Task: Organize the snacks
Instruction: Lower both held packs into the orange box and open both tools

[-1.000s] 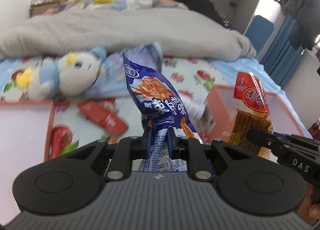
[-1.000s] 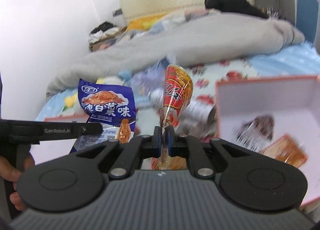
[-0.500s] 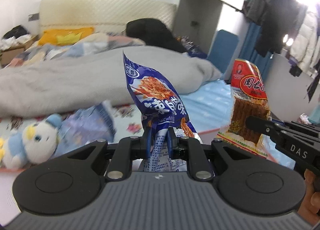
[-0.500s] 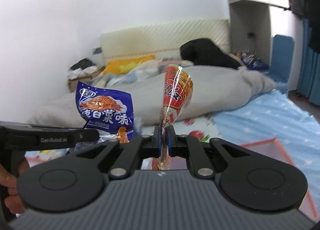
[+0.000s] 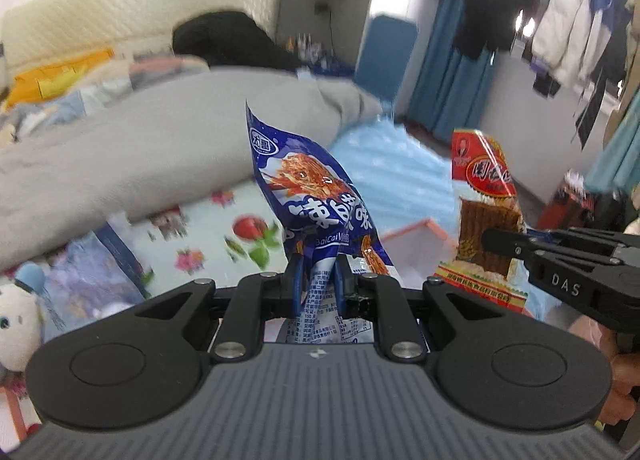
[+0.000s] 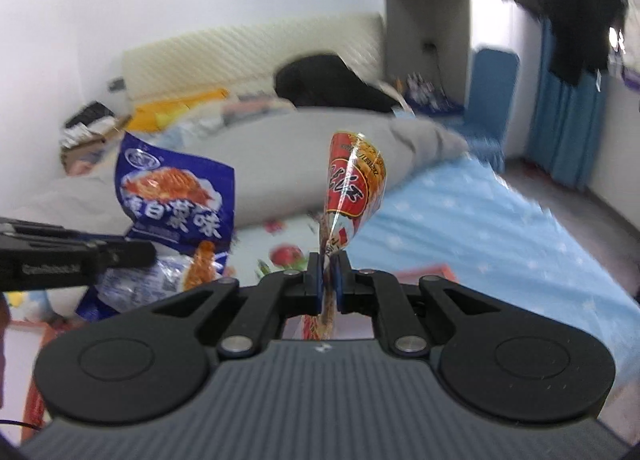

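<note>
Left wrist view, left to right. One plush toy (image 5: 18,324), white and blue, at 9 o'clock on the printed sheet (image 5: 224,236). One crumpled blue wrapper (image 5: 92,276) just beside it, toward 10 o'clock; too blurred to read. One grey duvet (image 5: 140,148) across the bed from 9 to 12 o'clock. Left gripper (image 5: 317,278) at centre, fingers clamped on the lower part of one blue snack packet (image 5: 308,184); packet upright, raised off the bed, top corner pointing to 12 o'clock. One pink-rimmed box (image 5: 416,238) at 3 o'clock of the packet, low, partly hidden behind it. One red snack packet (image 5: 486,204) further toward 3 o'clock, upright, pinched near its lower end by the right gripper (image 5: 490,241), seen side-on.

Right wrist view, left to right. Left gripper (image 6: 148,254) entering from 9 o'clock, side-on, closed on the blue snack packet (image 6: 176,200). Right gripper (image 6: 329,280) at centre, fingers closed tight on the red snack packet (image 6: 354,184), seen edge-on and standing toward 12 o'clock. Box rim (image 6: 432,271) at 3 o'clock, low, just past the fingers. Pale blue starred sheet (image 6: 480,228) from 2 to 4 o'clock.

Count: two snack packets held, one per gripper, side by side, both clear of the bed; one box corner visible in each view.
</note>
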The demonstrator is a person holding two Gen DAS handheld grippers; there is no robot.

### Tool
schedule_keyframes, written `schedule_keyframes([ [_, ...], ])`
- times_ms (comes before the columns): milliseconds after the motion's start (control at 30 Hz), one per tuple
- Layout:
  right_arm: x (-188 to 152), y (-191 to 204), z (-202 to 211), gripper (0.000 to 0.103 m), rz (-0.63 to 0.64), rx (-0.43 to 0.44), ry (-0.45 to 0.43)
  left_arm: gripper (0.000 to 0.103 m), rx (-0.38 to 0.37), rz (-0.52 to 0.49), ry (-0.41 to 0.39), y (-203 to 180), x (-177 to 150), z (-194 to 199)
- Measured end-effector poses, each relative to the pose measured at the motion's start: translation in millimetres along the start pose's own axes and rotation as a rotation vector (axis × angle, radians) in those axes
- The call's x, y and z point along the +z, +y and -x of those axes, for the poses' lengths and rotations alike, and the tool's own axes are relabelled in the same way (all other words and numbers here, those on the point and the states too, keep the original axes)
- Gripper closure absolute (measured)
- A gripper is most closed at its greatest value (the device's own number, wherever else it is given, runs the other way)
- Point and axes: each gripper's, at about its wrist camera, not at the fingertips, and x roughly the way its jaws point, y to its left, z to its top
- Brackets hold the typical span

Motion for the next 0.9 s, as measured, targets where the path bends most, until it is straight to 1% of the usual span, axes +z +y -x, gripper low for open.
schedule_keyframes([
  [67,-7.5,-9.3,-12.0,0.094,-0.034,0.009,0.065,0.085,-0.019,-0.014,0.039,-10.9,2.4,-17.3],
  [133,-17.3,-17.5,-23.1,0.094,-0.046,0.000,0.124,0.085,-0.015,-0.036,0.082,-19.5,1.8,-32.3],
  [233,-31.3,-27.3,-37.5,0.093,-0.085,0.007,0.207,0.084,-0.055,-0.042,0.162,-28.7,-0.7,-59.0],
  [300,-38.1,-30.8,-42.0,0.093,-0.110,0.024,0.242,0.084,-0.057,-0.069,0.203,-35.7,-6.4,-73.5],
  [400,-44.7,-33.6,-49.0,0.093,-0.117,0.003,0.277,0.084,-0.078,-0.042,0.285,-38.3,-15.9,-95.1],
  [433,-46.6,-33.6,-50.8,0.093,-0.115,-0.002,0.287,0.084,-0.076,-0.034,0.301,-38.4,-19.9,-99.5],
  [533,-51.0,-36.0,-52.7,0.093,-0.102,-0.001,0.308,0.084,-0.064,-0.034,0.316,-39.7,-27.4,-107.9],
  [600,-54.0,-38.3,-52.5,0.093,-0.101,-0.002,0.315,0.084,-0.059,-0.040,0.319,-39.8,-29.4,-109.2],
  [700,-55.1,-42.5,-50.7,0.091,-0.106,0.003,0.315,0.084,-0.058,-0.022,0.314,-37.8,-28.0,-106.8],
  [733,-54.7,-43.8,-49.8,0.091,-0.105,0.001,0.310,0.081,-0.055,-0.011,0.310,-36.5,-26.7,-105.6],
  [767,-54.8,-45.9,-48.6,0.089,-0.108,-0.004,0.308,0.070,-0.051,0.002,0.311,-34.2,-26.1,-105.9],
  [800,-54.5,-48.6,-48.0,0.080,-0.117,-0.013,0.304,0.059,-0.052,0.004,0.310,-32.9,-24.9,-105.0],
  [833,-53.4,-49.7,-46.6,0.073,-0.124,-0.013,0.296,0.037,-0.053,-0.005,0.307,-32.5,-24.5,-104.6],
  [867,-52.7,-50.4,-44.8,0.070,-0.126,-0.010,0.287,0.030,-0.053,-0.020,0.299,-33.3,-24.0,-102.3],
  [900,-52.1,-50.8,-43.1,0.066,-0.126,-0.004,0.280,0.030,-0.045,-0.029,0.284,-34.2,-23.3,-98.7],
])
